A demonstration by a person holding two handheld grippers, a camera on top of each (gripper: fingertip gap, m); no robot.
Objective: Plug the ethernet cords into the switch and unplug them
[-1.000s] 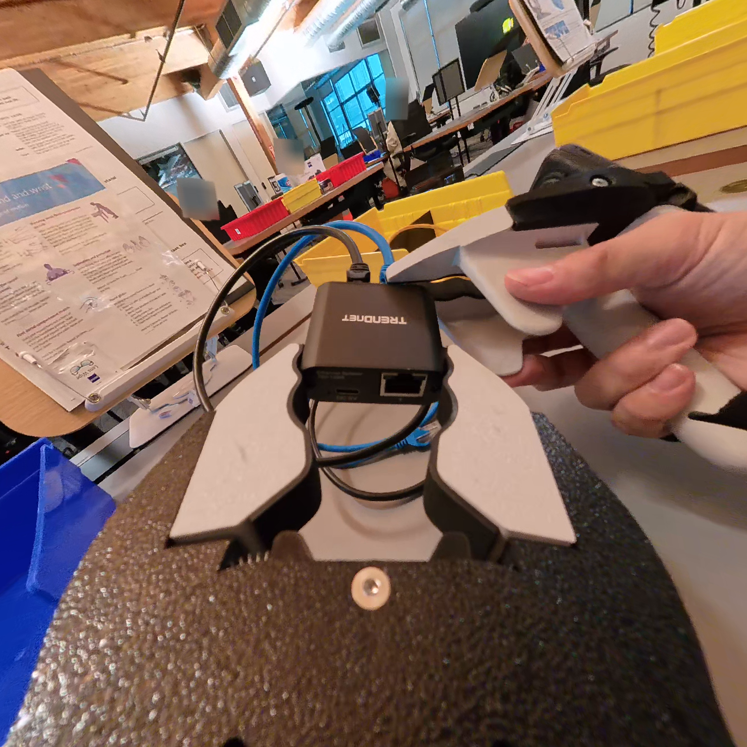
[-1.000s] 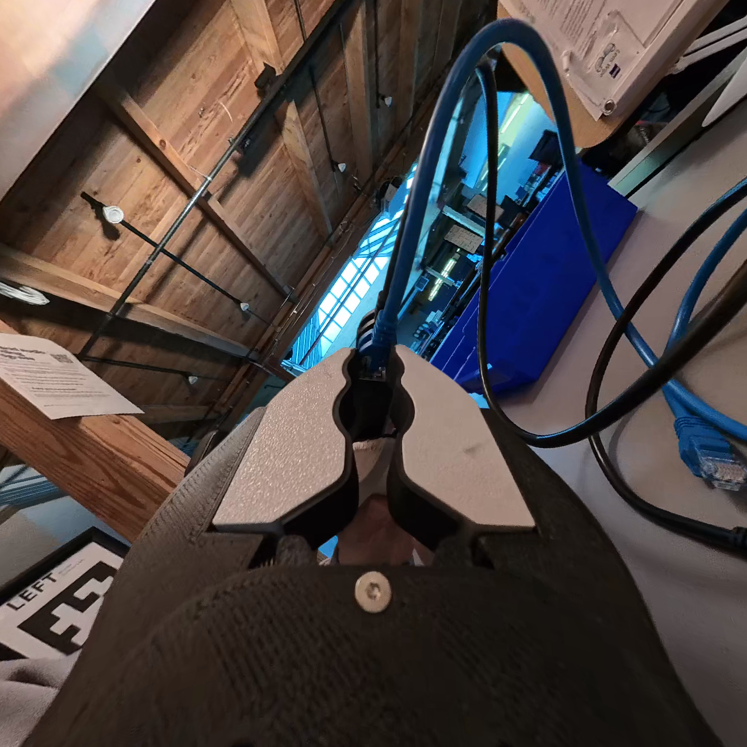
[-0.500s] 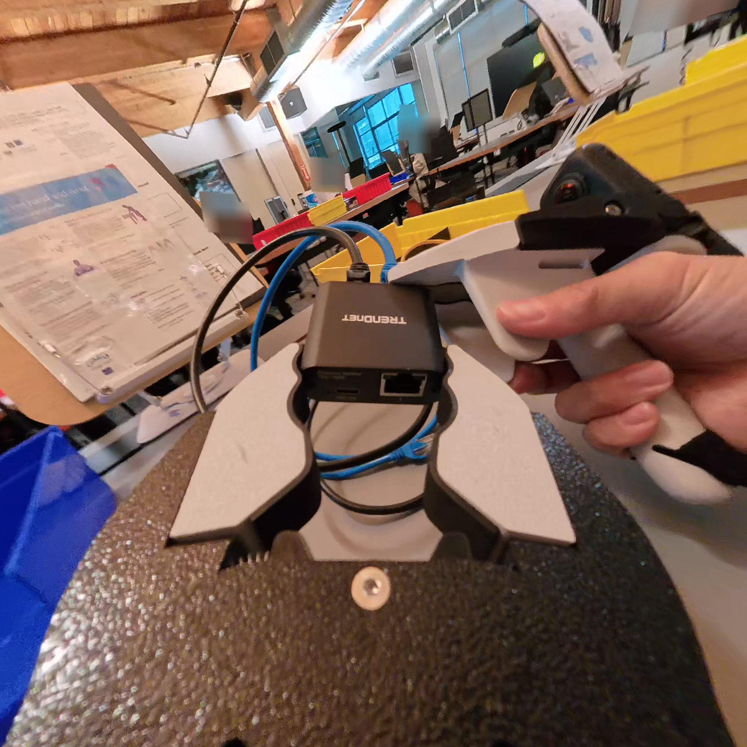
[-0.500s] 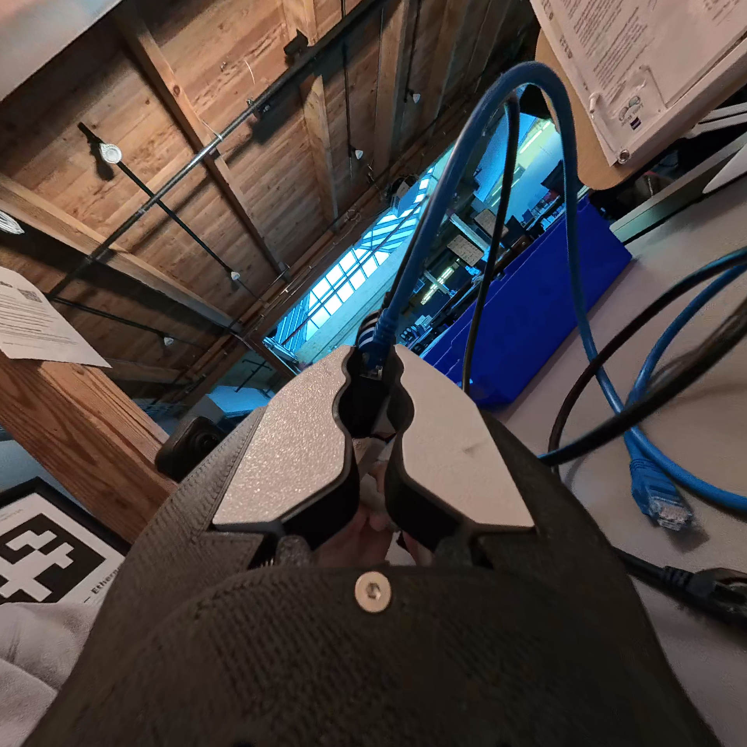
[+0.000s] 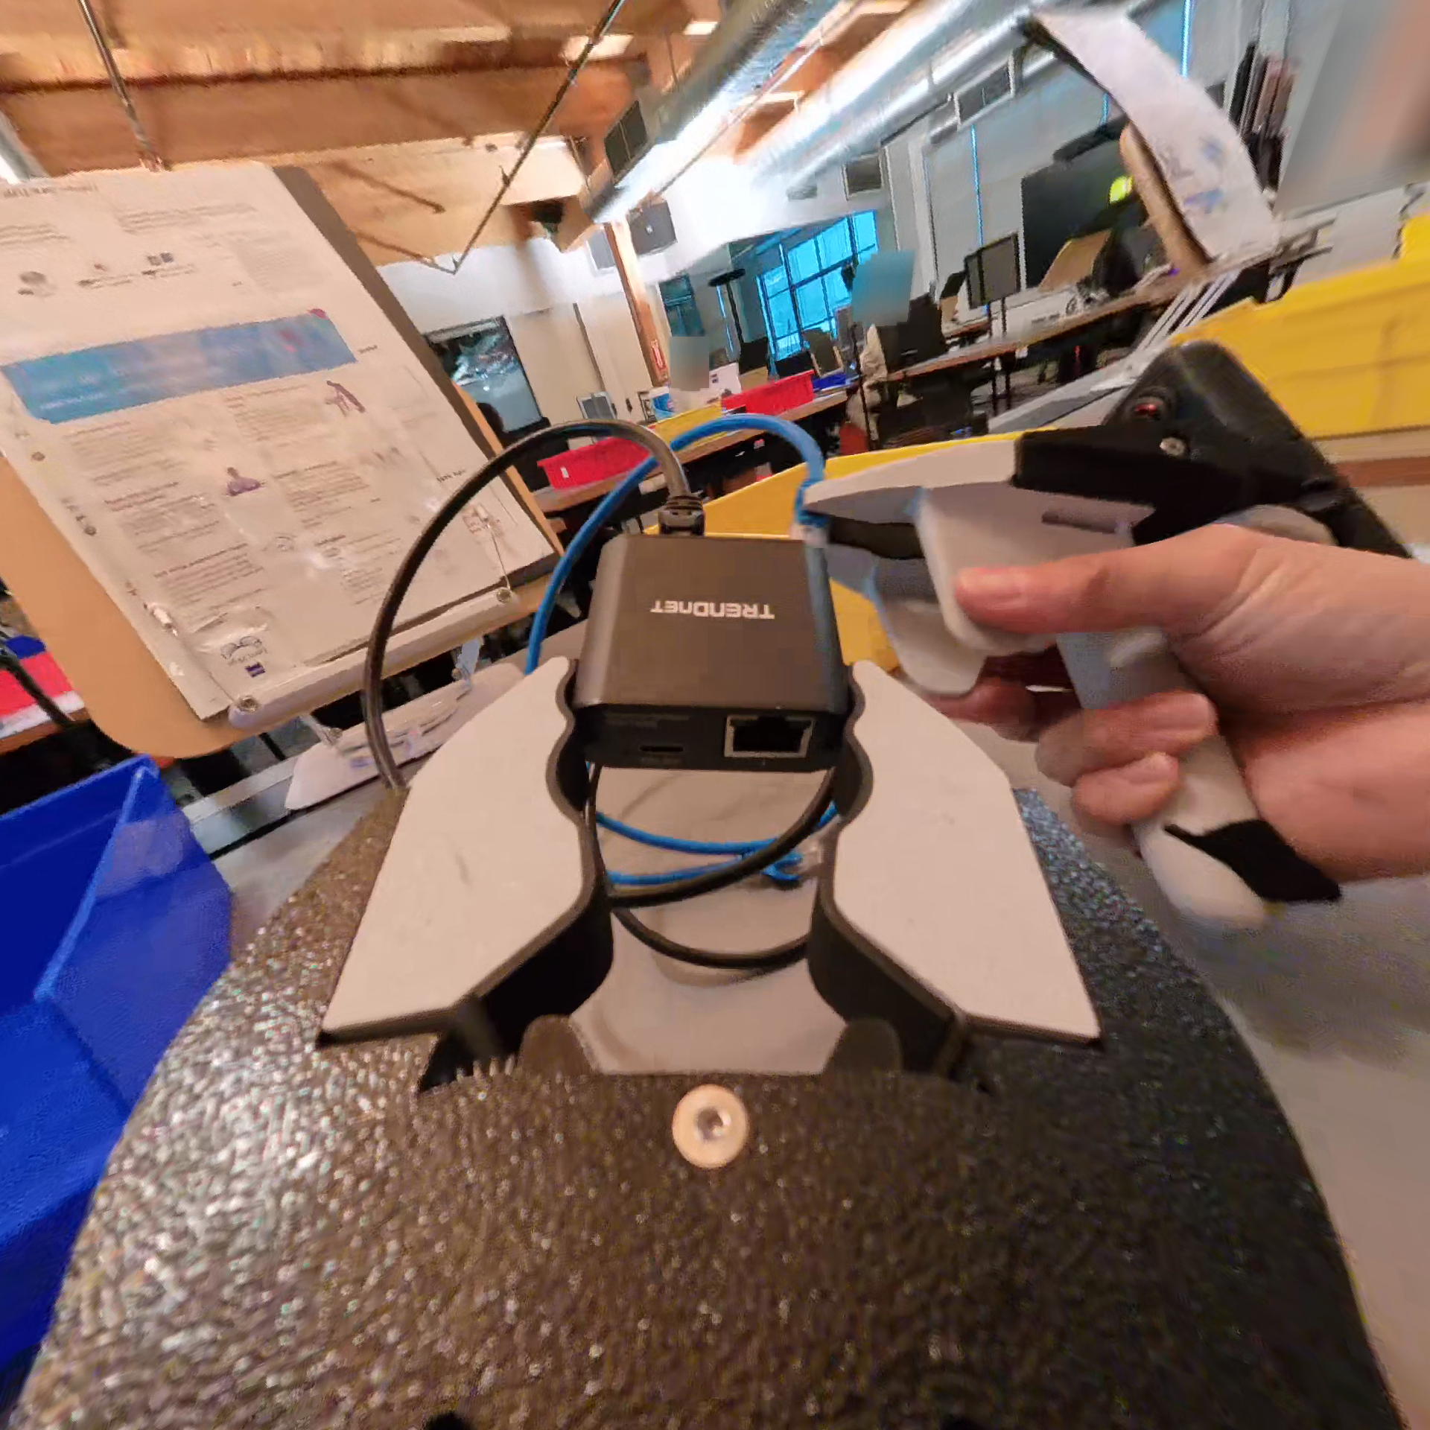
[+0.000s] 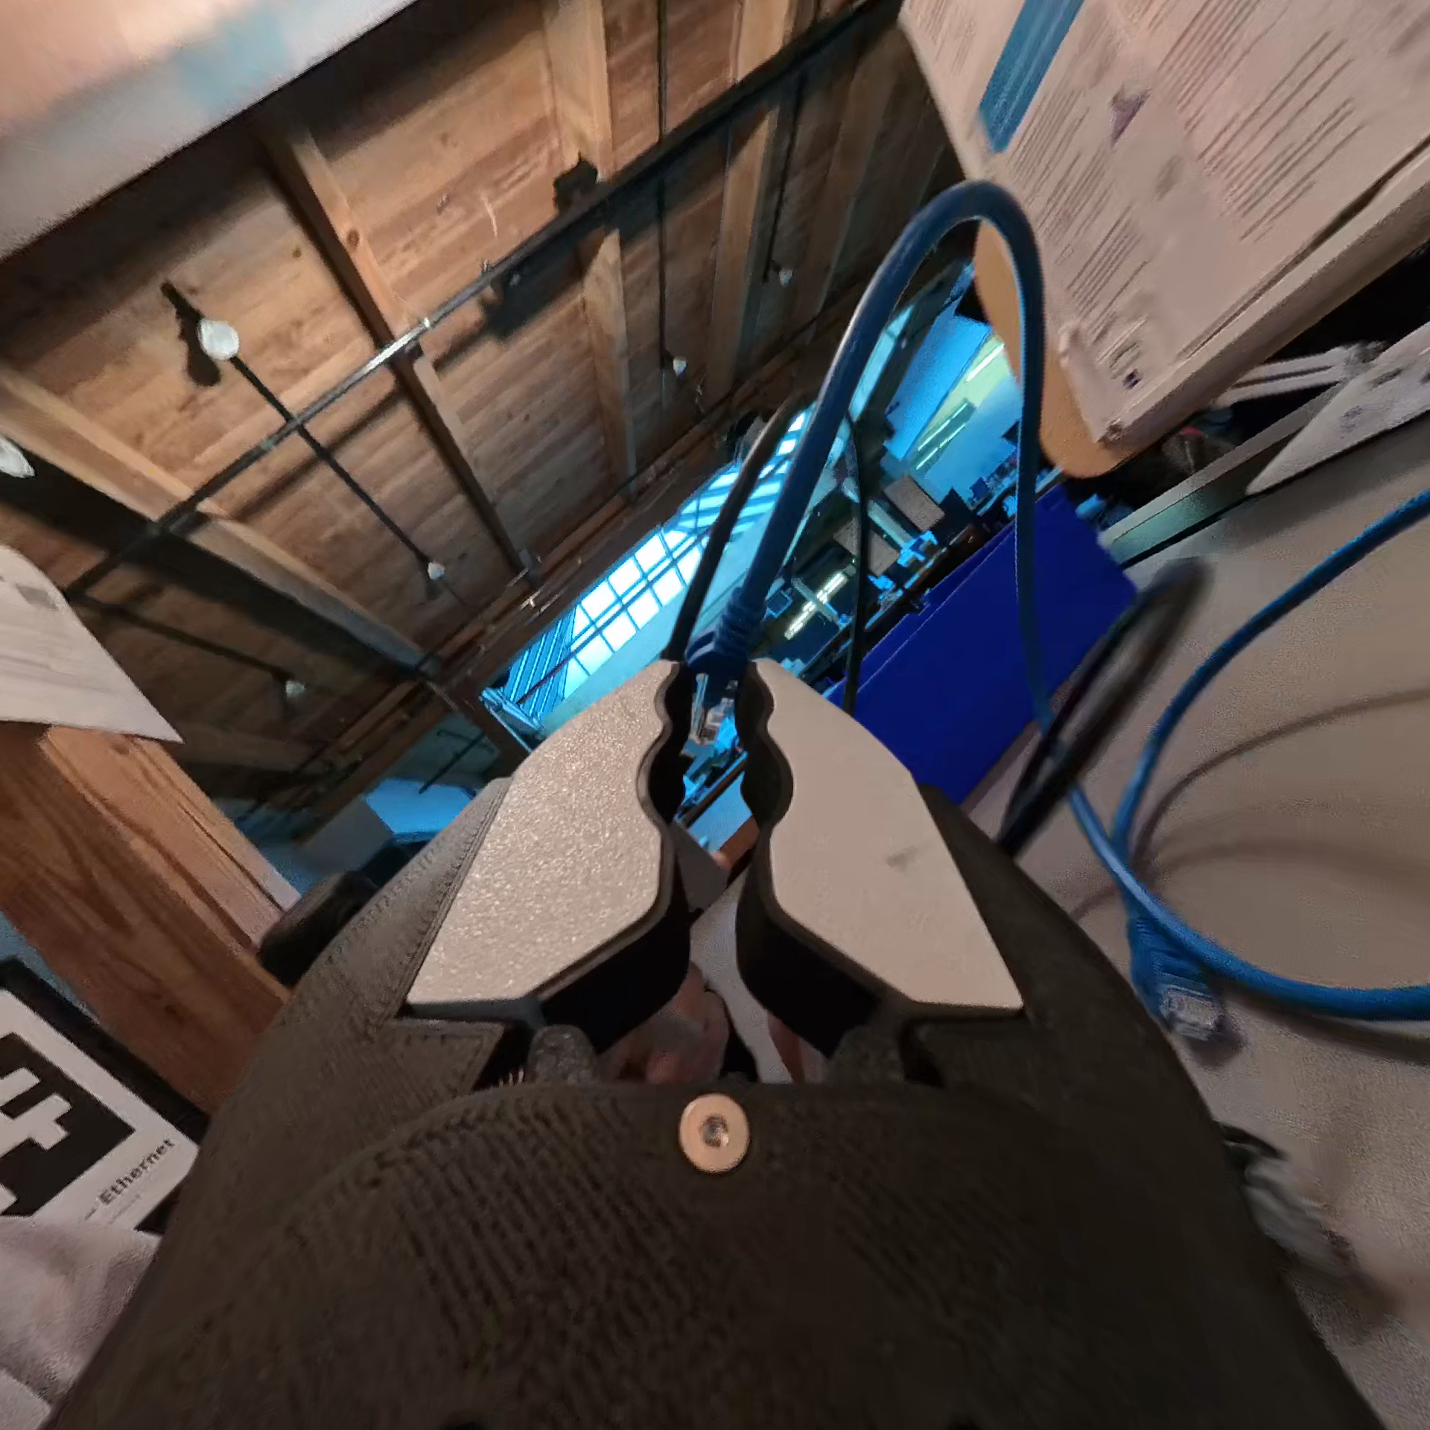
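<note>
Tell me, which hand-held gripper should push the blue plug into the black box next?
The right hand-held gripper: it already pinches the blue plug beside the black box. The left hand-held gripper is busy clamping the box.

The left claw (image 5: 708,723) clamps a small black switch (image 5: 708,631) between its two grey fingers (image 5: 480,836). A black cord (image 5: 433,557) is plugged into the switch's far side and loops left, then under it. A blue cord (image 5: 762,429) arches beyond. Right of the switch, a hand (image 5: 1238,696) holds the other claw (image 5: 820,526), pinching the blue cord's end.
</note>
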